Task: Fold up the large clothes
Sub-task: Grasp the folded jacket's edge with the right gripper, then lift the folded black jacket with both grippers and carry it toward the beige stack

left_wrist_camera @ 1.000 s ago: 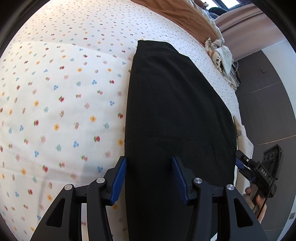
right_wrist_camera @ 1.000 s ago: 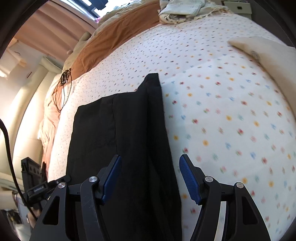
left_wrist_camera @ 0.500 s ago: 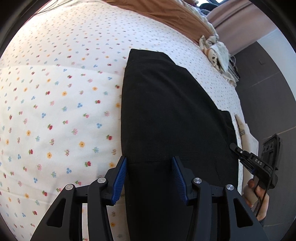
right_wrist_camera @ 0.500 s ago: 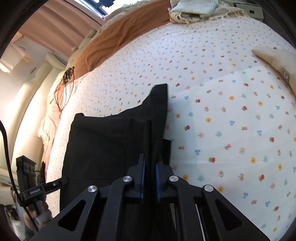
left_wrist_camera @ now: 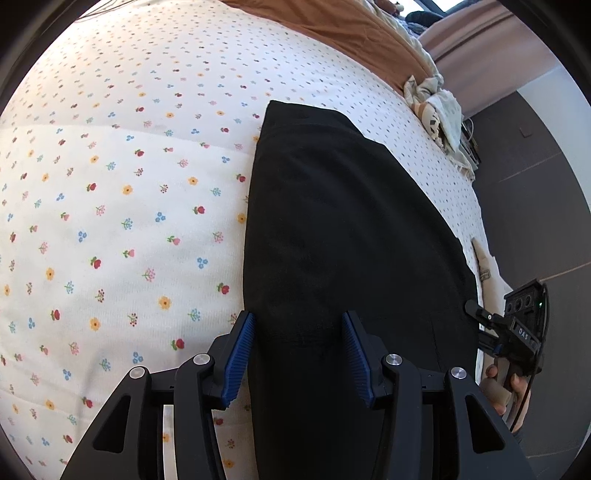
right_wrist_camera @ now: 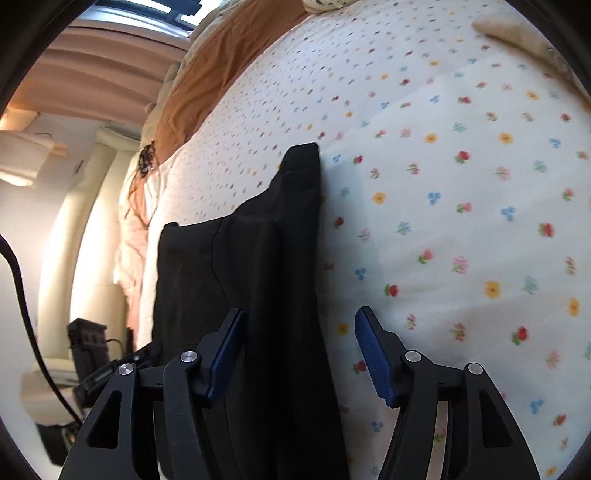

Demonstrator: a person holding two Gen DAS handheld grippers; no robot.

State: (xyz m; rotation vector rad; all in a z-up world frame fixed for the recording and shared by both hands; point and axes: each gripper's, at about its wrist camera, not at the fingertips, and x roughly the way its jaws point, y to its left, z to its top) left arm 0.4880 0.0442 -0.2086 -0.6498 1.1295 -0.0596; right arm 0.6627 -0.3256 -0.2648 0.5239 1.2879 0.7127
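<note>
A black garment (left_wrist_camera: 343, 236) lies folded lengthwise on the floral bedsheet (left_wrist_camera: 122, 206). My left gripper (left_wrist_camera: 298, 354) is open, its blue pads either side of the garment's near left edge, holding nothing. My right gripper (right_wrist_camera: 299, 354) is open over the garment's (right_wrist_camera: 266, 266) right side, where a folded strip runs away to a pointed end. The right gripper also shows in the left wrist view (left_wrist_camera: 513, 332), at the garment's right edge, held by a hand. The left gripper shows in the right wrist view (right_wrist_camera: 103, 365).
A brown blanket (left_wrist_camera: 351, 29) and a crumpled pale cloth (left_wrist_camera: 439, 110) lie at the far end of the bed. A cream pillow (right_wrist_camera: 524, 37) sits at the right. The bed's edge and dark floor (left_wrist_camera: 535, 206) are to the right. Curtains (right_wrist_camera: 92, 96) hang beyond the bed.
My right gripper shut on the garment's right strip half a second ago and has now opened again. The left gripper stayed open and shifted a little along the near edge.
</note>
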